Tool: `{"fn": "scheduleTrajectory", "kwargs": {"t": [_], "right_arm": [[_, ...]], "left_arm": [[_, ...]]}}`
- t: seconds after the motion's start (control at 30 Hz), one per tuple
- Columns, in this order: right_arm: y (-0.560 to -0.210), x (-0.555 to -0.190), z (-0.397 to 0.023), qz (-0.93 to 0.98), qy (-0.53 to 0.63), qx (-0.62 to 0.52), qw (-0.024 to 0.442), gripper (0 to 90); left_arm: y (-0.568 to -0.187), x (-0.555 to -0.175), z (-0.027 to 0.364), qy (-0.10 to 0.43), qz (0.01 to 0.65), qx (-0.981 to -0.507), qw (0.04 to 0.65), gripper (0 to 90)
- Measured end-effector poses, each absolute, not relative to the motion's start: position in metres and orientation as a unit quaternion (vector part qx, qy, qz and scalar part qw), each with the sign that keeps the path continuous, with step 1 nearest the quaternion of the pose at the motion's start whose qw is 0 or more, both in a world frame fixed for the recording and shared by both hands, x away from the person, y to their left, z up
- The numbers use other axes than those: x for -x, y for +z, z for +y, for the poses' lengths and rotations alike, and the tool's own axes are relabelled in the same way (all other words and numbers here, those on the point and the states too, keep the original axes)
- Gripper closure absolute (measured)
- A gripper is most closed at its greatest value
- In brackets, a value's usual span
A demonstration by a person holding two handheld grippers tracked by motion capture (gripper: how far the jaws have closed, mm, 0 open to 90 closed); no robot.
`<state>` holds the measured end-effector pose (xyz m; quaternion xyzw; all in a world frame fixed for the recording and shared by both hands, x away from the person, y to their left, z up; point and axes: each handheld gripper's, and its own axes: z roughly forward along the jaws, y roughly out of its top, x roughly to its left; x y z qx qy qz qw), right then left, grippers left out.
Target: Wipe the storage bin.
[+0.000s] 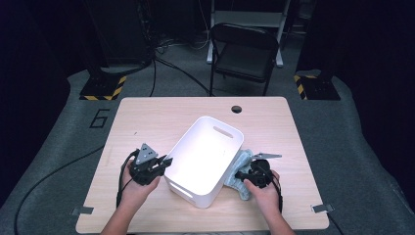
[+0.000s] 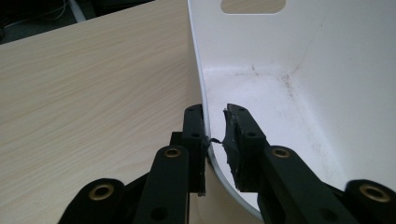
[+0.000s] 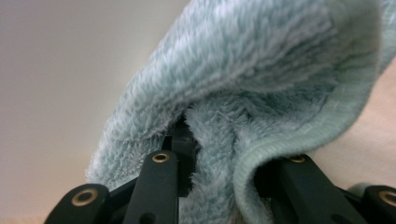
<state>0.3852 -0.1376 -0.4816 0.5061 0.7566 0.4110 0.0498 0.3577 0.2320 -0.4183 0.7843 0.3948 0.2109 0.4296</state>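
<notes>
Here, a white plastic bin [image 1: 205, 159] is seen standing on the light wooden table [image 1: 147, 117], turned at an angle to the table edges, with an oval handle slot in its far wall. The left gripper [image 1: 164, 164] is held by the person's left hand [image 1: 137, 188] against the left wall of the bin. In the left gripper view, the thin white wall [image 2: 198, 70] is found between the two black jaws: one jaw is placed outside the bin, the other inside, over the slightly dirty bottom. The outer jaw lies on the wall, while a small gap is seen on the inner side, so it cannot be told with certainty if the wall is really pressed.

On the other side, a light blue fluffy cloth [image 1: 240, 171] is lying on the table just beside the right wall of the bin, touching it. The right gripper [image 1: 240, 175] is held low by the right hand [image 1: 262, 188], and it is closed on this cloth. In the right gripper view, the cloth [image 3: 261, 79] is bunched up between and over the jaws, with its hemmed edge folded around one of them, and the pale bin wall is seen behind it.
</notes>
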Motion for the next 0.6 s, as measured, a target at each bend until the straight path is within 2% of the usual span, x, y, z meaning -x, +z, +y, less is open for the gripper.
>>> {"fn": "scheduleTrajectory", "kwargs": {"t": [0.37,0.6], "right_arm": [[-0.431,-0.366,-0.139,0.733,0.49,-0.461,0.098,69.7],[-0.412,-0.359,-0.139,0.729,0.512,-0.441,0.107,69.8]], "left_arm": [[-0.418,-0.357,0.23,0.211,0.397,-0.784,0.428,77.6],[-0.419,-0.357,0.23,0.21,0.396,-0.783,0.432,77.7]]}}
